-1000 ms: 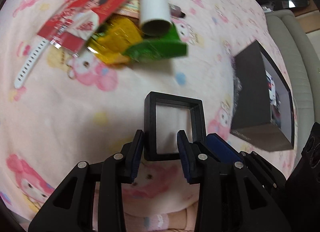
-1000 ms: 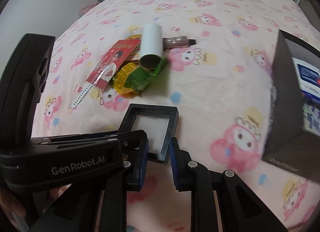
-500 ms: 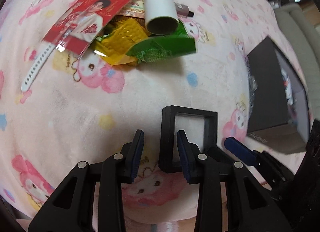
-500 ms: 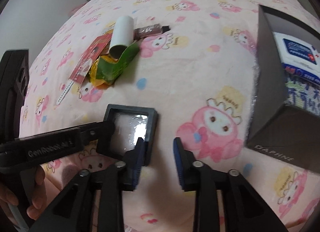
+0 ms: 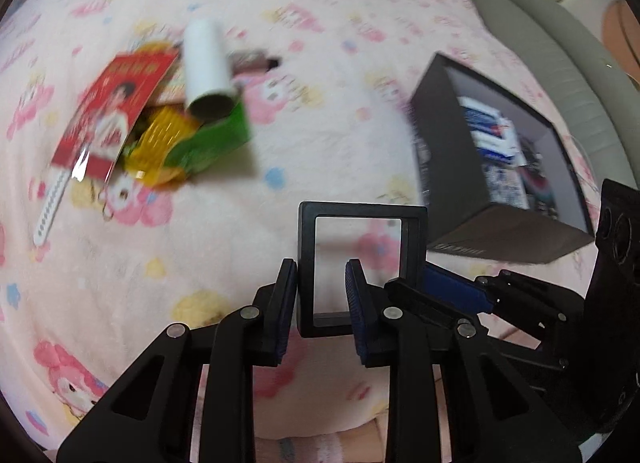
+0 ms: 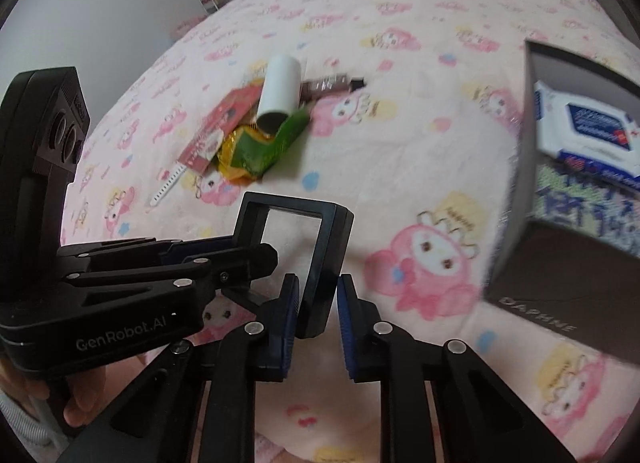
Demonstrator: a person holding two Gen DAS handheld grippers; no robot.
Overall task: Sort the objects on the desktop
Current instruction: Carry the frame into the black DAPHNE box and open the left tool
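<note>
Above the blanket (image 5: 160, 263), both grippers' jaws have just closed, lifting the black frame (image 5: 362, 215).

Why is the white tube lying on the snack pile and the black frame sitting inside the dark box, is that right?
Not quite. The white tube does lie on the snack pile, but the black frame is outside the dark box, held up between both grippers. The right wrist view shows it.
</note>
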